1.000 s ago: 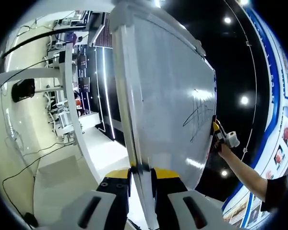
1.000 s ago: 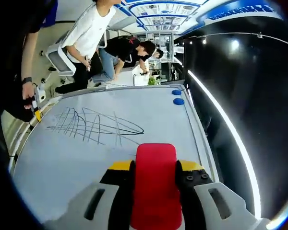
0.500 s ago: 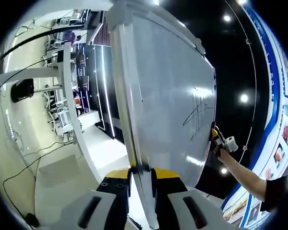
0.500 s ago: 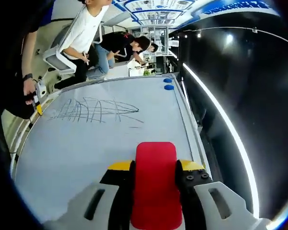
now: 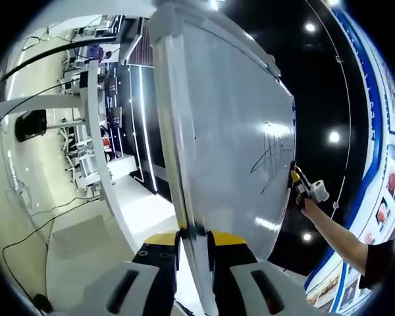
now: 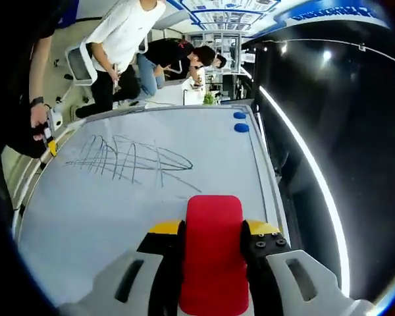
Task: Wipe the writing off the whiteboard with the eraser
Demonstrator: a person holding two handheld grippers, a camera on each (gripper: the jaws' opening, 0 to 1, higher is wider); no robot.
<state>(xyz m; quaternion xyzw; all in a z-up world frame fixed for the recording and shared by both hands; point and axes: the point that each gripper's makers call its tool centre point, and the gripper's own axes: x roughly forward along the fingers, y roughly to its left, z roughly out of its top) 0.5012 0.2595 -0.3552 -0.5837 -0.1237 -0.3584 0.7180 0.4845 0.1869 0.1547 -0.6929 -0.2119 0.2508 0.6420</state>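
Note:
The whiteboard [image 6: 118,210] spreads out ahead in the right gripper view, with dark scribbled writing [image 6: 128,158] on its far left part. My right gripper [image 6: 214,227] is shut on a red eraser [image 6: 214,257], held over the board's near part, short of the writing. In the left gripper view my left gripper [image 5: 194,240] is shut on the edge of the whiteboard [image 5: 237,131], seen at a steep slant, with the writing [image 5: 271,155] near its far side. The right gripper [image 5: 301,187] shows there in a hand. The left gripper [image 6: 50,135] shows at the board's left rim.
Two blue magnets [image 6: 239,122] sit at the board's far right corner. Several people [image 6: 128,39] stand and crouch beyond the far edge, near a chair [image 6: 72,62]. A dark wall with a light strip [image 6: 309,171] runs along the right. Cables [image 5: 46,224] lie on the floor.
The right gripper with the eraser shifted a little along the board and back. The writing looks the same. The left gripper has kept its hold on the board's edge.

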